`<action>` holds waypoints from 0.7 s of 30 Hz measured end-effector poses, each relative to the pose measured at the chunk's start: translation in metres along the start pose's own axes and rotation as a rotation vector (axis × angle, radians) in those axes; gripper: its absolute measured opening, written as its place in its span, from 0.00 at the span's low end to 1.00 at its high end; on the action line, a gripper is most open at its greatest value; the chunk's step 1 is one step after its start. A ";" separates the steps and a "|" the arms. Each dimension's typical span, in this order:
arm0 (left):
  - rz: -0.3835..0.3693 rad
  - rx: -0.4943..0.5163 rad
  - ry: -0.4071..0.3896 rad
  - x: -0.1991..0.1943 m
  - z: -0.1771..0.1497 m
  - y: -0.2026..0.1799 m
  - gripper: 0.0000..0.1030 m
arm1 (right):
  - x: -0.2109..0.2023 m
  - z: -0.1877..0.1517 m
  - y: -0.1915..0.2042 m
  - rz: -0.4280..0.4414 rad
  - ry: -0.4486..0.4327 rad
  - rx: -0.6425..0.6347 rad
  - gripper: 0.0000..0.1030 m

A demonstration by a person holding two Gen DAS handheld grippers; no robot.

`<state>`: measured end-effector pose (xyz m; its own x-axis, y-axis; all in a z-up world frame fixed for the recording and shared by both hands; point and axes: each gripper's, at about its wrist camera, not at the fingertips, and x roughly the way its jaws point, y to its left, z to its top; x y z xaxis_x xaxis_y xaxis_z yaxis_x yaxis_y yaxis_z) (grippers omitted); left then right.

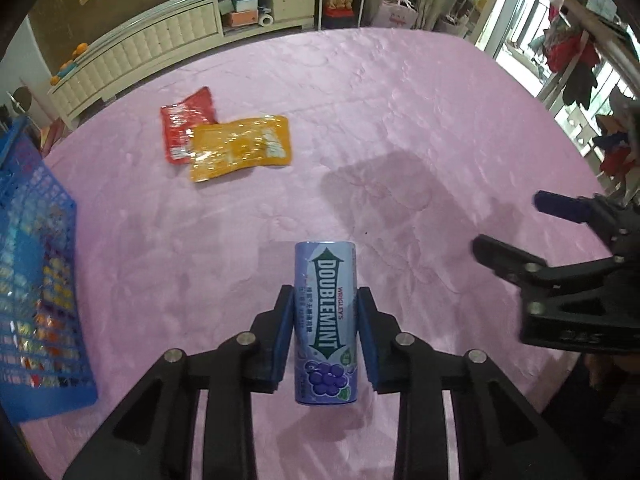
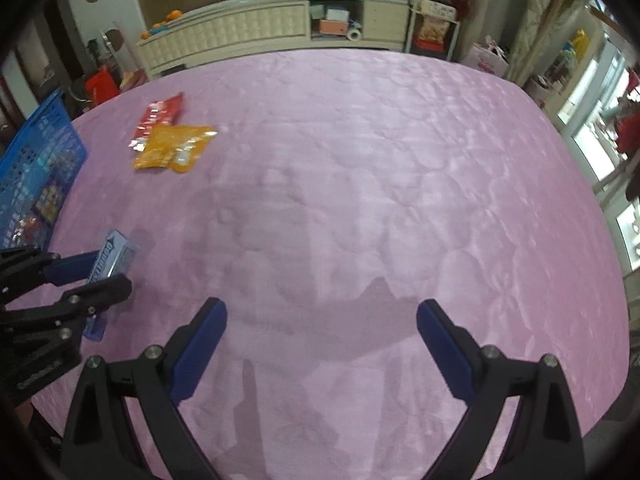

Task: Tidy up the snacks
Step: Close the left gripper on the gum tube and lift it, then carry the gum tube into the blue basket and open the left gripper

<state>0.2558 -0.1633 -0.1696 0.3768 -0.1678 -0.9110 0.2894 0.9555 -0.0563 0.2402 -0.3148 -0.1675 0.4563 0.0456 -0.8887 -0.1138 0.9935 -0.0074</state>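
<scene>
A purple Doublemint gum box sits between the blue pads of my left gripper, which is shut on it just above the pink cloth. The same gum box shows at the left of the right wrist view, clamped by my left gripper. My right gripper stands open over bare cloth with nothing between its fingers; in the left wrist view the right gripper is at the right edge. A red snack pouch and an orange snack pouch lie overlapping at the far left. A blue mesh basket holds several snacks.
The pink tablecloth covers the whole table. The orange pouch, red pouch and blue basket lie along its left side. A cream cabinet and shelves stand beyond the far edge; windows are on the right.
</scene>
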 end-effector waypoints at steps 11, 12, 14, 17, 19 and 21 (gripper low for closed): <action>-0.001 -0.034 -0.153 -0.073 -0.004 0.046 0.27 | -0.022 0.021 0.031 0.080 -0.058 -0.001 0.95; -0.005 -0.043 -0.164 -0.080 -0.003 0.053 0.27 | -0.025 0.025 0.035 0.072 -0.069 -0.015 0.95; 0.001 -0.051 -0.188 -0.094 -0.001 0.065 0.27 | -0.029 0.036 0.044 0.069 -0.084 -0.057 0.95; 0.022 -0.059 -0.231 -0.117 0.002 0.083 0.27 | -0.034 0.055 0.051 0.053 -0.111 -0.086 0.95; 0.038 -0.074 -0.253 -0.129 0.004 0.098 0.27 | -0.034 0.066 0.054 0.062 -0.113 -0.087 0.95; 0.067 -0.082 -0.268 -0.140 0.007 0.114 0.27 | -0.033 0.079 0.059 0.059 -0.111 -0.093 0.95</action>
<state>0.2424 -0.0328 -0.0460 0.6151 -0.1511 -0.7739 0.1875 0.9813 -0.0425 0.2878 -0.2497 -0.1023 0.5405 0.1205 -0.8327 -0.2221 0.9750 -0.0031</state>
